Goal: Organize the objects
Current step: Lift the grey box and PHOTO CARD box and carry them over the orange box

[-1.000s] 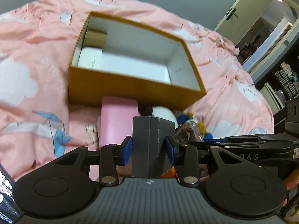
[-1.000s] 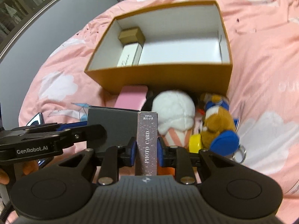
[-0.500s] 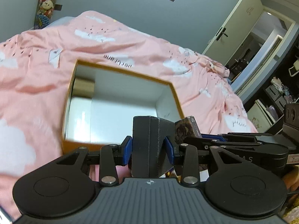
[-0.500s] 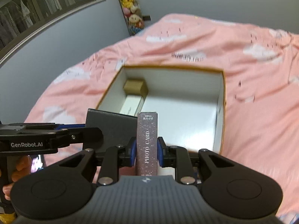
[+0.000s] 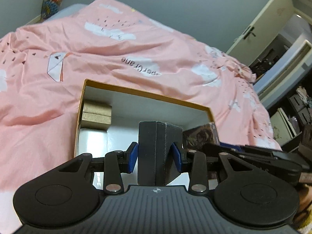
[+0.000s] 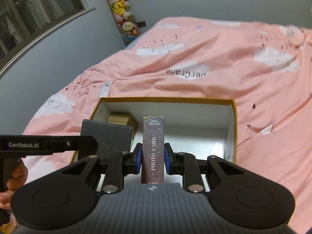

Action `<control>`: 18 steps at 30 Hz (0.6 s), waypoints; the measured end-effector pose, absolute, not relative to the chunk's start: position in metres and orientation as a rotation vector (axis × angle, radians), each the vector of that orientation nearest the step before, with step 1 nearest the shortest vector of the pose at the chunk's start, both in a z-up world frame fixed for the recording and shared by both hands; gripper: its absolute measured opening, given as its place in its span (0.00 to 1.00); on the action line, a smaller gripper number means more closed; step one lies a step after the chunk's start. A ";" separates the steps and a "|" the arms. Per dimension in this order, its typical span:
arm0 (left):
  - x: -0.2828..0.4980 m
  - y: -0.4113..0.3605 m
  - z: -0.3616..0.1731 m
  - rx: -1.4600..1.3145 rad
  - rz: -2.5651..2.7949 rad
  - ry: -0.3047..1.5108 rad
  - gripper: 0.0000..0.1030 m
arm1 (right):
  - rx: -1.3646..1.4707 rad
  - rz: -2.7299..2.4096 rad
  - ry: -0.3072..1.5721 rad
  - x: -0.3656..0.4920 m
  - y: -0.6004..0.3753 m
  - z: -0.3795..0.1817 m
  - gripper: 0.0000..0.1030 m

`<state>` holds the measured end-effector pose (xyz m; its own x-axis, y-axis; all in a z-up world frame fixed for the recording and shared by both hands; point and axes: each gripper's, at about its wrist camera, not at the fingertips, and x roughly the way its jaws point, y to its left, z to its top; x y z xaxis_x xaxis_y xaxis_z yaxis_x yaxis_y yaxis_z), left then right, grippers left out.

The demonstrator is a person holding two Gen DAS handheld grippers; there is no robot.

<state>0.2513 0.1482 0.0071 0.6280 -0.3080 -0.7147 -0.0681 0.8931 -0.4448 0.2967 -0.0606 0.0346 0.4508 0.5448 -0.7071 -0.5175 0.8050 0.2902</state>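
Observation:
An open orange box (image 5: 148, 94) (image 6: 235, 117) with a white inside lies on the pink bed. My left gripper (image 5: 155, 157) is shut on a dark grey box (image 5: 156, 146), held upright above the orange box's near part. My right gripper (image 6: 152, 156) is shut on a slim "PHOTO CARD" box (image 6: 153, 146), also above the orange box. The grey box (image 6: 106, 138) and left gripper show at the left of the right wrist view. The photo card box (image 5: 200, 134) shows to the right in the left wrist view. A small gold box (image 5: 96, 115) (image 6: 121, 119) and a white box (image 5: 91, 142) sit in the orange box's far left corner.
A pink duvet (image 5: 136, 54) with white clouds surrounds the orange box. A hanging column of plush toys (image 6: 122, 13) is at the wall behind. An open door and shelves (image 5: 273, 44) stand at the right. A hand (image 6: 13, 177) holds the left gripper's handle.
Both grippers moved forward and up with their boxes, from in front of the orange box to above it. The pink box and plush toys in front of it have dropped out of view.

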 end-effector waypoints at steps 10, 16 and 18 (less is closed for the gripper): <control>0.317 0.152 -0.052 -0.447 -0.096 1.037 0.42 | 0.083 0.643 1.001 0.352 -0.044 -0.019 0.23; 0.336 0.142 -0.066 -0.384 -0.091 1.064 0.42 | 0.122 0.648 1.035 0.370 -0.043 -0.036 0.23; 0.341 0.139 -0.068 -0.371 -0.098 1.066 0.42 | 0.141 0.644 1.045 0.374 -0.044 -0.040 0.23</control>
